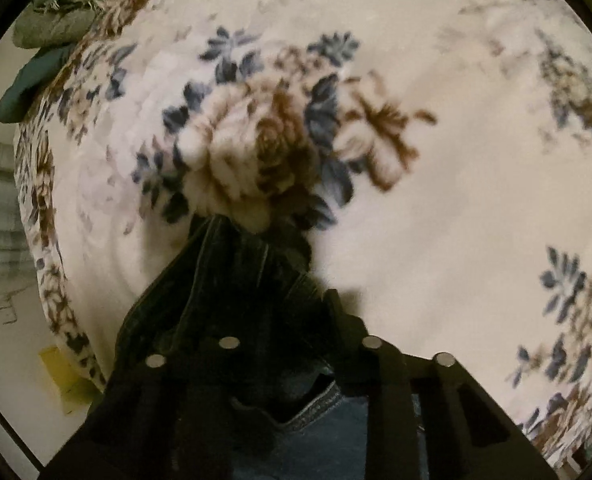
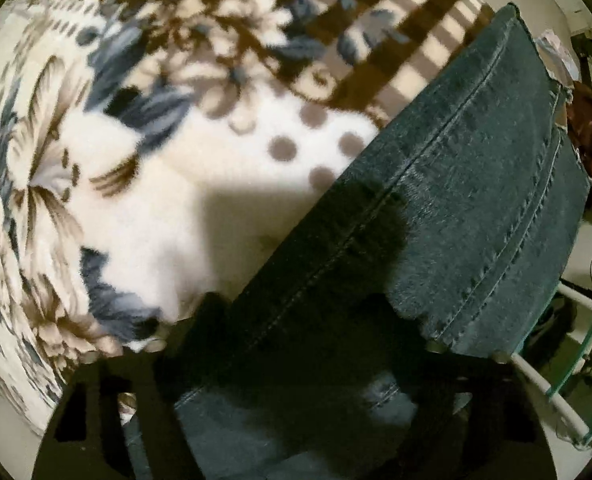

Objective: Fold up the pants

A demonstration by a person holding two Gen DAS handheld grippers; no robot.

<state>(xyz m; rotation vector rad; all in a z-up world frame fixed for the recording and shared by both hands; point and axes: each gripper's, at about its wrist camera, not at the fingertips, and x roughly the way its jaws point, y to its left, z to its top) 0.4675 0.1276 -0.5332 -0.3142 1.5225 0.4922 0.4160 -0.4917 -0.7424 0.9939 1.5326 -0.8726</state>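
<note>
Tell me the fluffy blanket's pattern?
Cream fleece blanket with blue-and-brown flowers, clearest from the left wrist.

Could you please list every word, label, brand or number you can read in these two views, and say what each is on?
None can be read.
The jeans show only seams and stitching, no label or brand.
The floral blanket carries only a flower pattern.
Faint dark marks on the floor at the left edge of the left wrist view are too blurred to read.

No readable text, label or number shows anywhere.
</note>
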